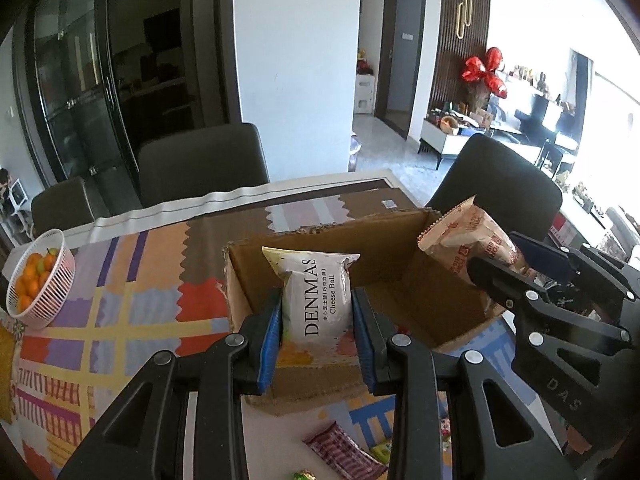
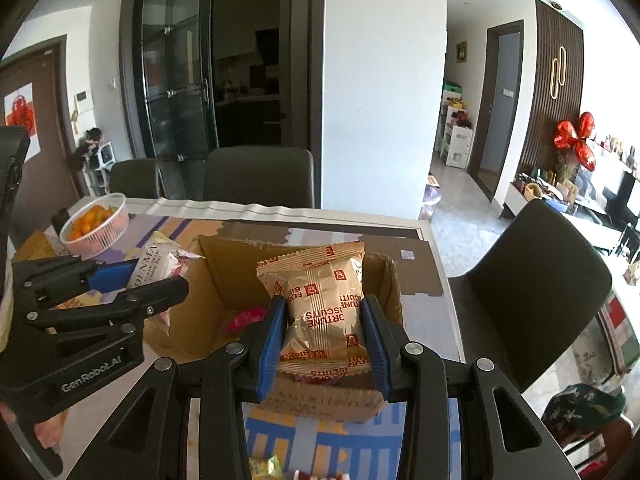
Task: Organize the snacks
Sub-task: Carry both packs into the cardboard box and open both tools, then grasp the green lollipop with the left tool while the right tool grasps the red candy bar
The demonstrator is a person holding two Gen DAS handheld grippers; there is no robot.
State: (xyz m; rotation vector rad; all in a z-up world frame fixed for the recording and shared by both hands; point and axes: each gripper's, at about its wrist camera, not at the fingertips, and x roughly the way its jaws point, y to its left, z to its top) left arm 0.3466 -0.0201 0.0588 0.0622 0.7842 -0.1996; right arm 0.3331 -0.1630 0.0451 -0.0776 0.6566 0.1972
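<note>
An open cardboard box (image 1: 320,240) (image 2: 224,276) stands on the patterned tablecloth. My left gripper (image 1: 318,312) is shut on a white Denmas cheese ball packet (image 1: 316,300), held upright over the box's near left part. My right gripper (image 2: 326,320) is shut on a gold fortune biscuits packet (image 2: 320,304), held above the box's right side. In the left wrist view the right gripper (image 1: 516,264) and its gold packet (image 1: 464,236) show at the box's right wall. In the right wrist view the left gripper (image 2: 132,280) and its white packet (image 2: 154,260) show at the left. A pink packet (image 2: 244,318) lies inside the box.
A pink basket of small oranges (image 1: 40,280) (image 2: 96,224) stands at the table's far left. Loose snack packets (image 1: 344,452) (image 2: 266,466) lie on the cloth near the front edge. Dark chairs (image 1: 204,160) (image 2: 536,280) stand behind and to the right of the table.
</note>
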